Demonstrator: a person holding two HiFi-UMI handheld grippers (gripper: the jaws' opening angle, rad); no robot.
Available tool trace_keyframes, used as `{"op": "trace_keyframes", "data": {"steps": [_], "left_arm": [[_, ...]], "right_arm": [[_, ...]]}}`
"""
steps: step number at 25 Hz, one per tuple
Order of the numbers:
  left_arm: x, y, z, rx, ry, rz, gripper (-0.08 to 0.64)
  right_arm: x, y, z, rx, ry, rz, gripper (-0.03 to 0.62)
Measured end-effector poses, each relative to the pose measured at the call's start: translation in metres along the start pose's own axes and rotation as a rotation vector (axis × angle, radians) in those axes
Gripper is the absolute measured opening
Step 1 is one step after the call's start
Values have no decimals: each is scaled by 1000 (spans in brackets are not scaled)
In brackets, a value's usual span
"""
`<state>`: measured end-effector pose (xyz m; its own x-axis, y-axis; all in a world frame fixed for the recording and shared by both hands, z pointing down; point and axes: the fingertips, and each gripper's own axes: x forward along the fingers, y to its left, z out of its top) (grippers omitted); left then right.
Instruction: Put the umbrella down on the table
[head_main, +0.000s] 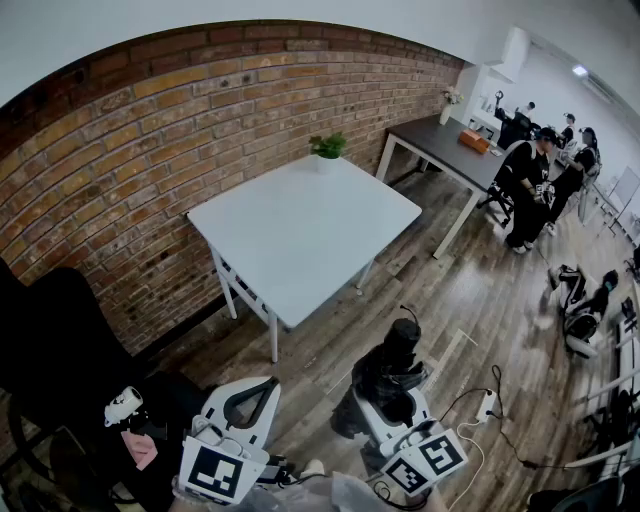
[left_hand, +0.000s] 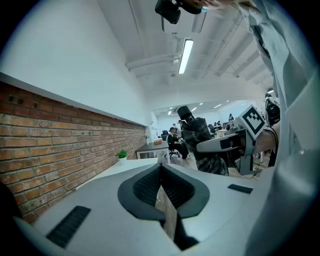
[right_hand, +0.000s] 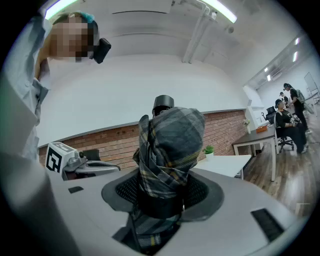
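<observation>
Starting at the left: left tongs (left_hand: 161, 170) closed tip to tip, nothing between them, only floor (left_hand: 169, 220) seen through the slit lower down. Idle, held low just beside the right pair.

Ahead of both tongs and well apart from them, across a stretch of floor: white counter (head_main: 300, 235), bare but for a small plant (head_main: 328, 147) at the far edge, by the brick wall (head_main: 120, 170).

To the right: right tongs (right_hand: 162, 195) spread wide and clamped on the umbrella (right_hand: 170, 142), pads pressed against the folded plaid cloth on either side. Folded up, sticking out past the tips toward the counter, black cap at the far end. Nowhere near the counter yet; carried in the air above the floor.

Judged from this: carry step, early in the task, with the putting-down not yet begun. Next, most likely: bring the right tongs forward past the near edge of the counter, lower until the umbrella lies along the bare top, clear of the plant, then spread the pads and draw straight back. Worth keeping the tongs level on the way, to stop the free end from dipping and catching the counter's edge. Probably no call for the left tongs, except perhaps to steady the far end while letting go.
</observation>
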<state>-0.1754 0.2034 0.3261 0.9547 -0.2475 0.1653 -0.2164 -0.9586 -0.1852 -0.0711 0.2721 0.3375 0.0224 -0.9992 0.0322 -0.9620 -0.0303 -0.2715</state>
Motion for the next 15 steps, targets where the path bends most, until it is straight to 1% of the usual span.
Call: {"op": "trace_keyframes", "data": {"steps": [10, 15], "left_arm": [[7, 2, -1, -9, -5, -3, 18], [11, 0, -1, 1, 5, -2, 18]], "right_arm": [[2, -4, 1, -2, -3, -13, 232], [-2, -7, 1, 35, -10, 7, 232]]}}
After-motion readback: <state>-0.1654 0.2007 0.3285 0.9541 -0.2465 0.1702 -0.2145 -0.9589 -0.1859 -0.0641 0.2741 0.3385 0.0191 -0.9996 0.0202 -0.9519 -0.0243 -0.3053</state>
